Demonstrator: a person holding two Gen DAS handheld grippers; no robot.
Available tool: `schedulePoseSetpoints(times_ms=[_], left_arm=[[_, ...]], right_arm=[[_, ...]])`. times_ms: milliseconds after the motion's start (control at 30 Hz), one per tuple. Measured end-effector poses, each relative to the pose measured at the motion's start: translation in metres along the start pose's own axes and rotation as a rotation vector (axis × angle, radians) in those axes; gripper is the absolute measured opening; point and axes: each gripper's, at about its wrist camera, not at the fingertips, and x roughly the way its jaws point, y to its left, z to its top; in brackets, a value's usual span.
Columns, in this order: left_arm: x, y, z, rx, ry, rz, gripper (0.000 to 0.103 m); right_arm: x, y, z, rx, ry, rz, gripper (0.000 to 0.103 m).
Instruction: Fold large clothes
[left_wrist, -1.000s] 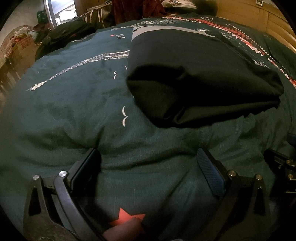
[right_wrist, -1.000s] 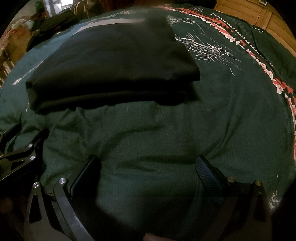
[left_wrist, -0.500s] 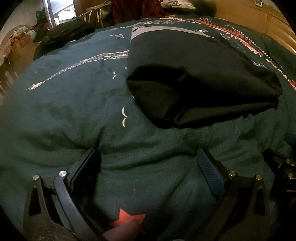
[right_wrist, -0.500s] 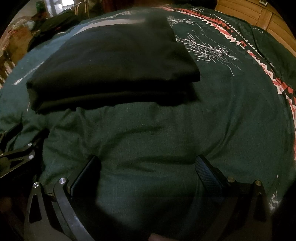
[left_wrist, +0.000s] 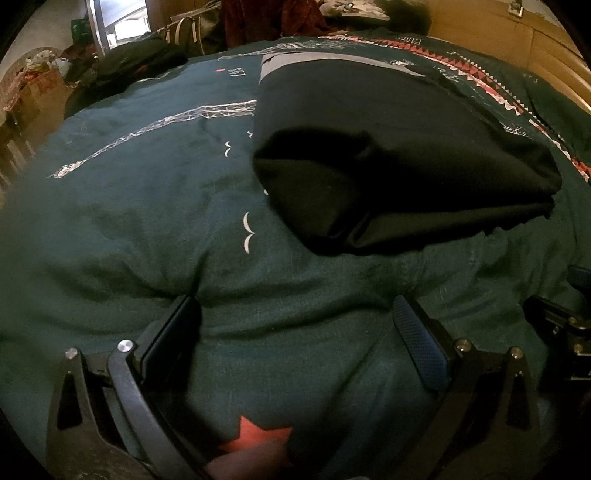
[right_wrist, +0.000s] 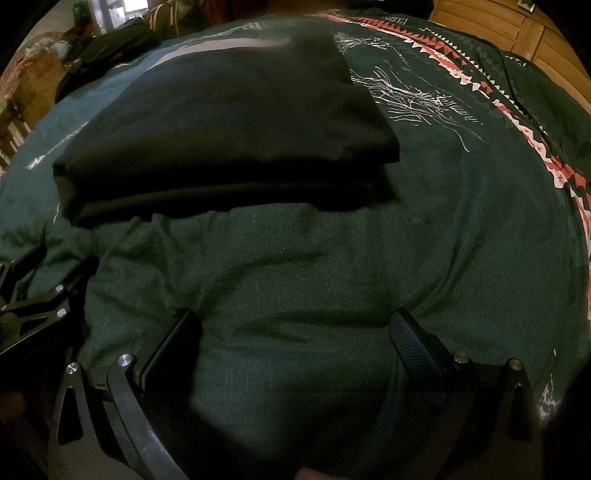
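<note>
Left wrist view: a folded black garment (left_wrist: 399, 155) is seen lying on a dark green bedspread (left_wrist: 147, 229), ahead and right of the left claw (left_wrist: 295, 317), whose fingers are spread and pressed into the bedspread with nothing held. A red star print (left_wrist: 255, 435) is shown near the lens. The right claw (right_wrist: 295, 332) is likewise spread wide. Bags (left_wrist: 136, 62) and wooden panelling (right_wrist: 517, 33) are visible beyond the bed.

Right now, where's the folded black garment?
The folded black garment lies on the dark green bedspread, ahead of both open grippers: upper left in the right wrist view, upper right in the left wrist view, clear of the fingers.
</note>
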Motion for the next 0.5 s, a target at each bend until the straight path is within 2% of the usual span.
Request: schedulePoseSetpoints(times_ms=[500], left_arm=[[0.0005,-0.0002,-0.0011,0.001,0.003,-0.004,0.103]], right_arm=[[0.0001,-0.0001,-0.0001,0.0,0.0,0.001,0.103]])
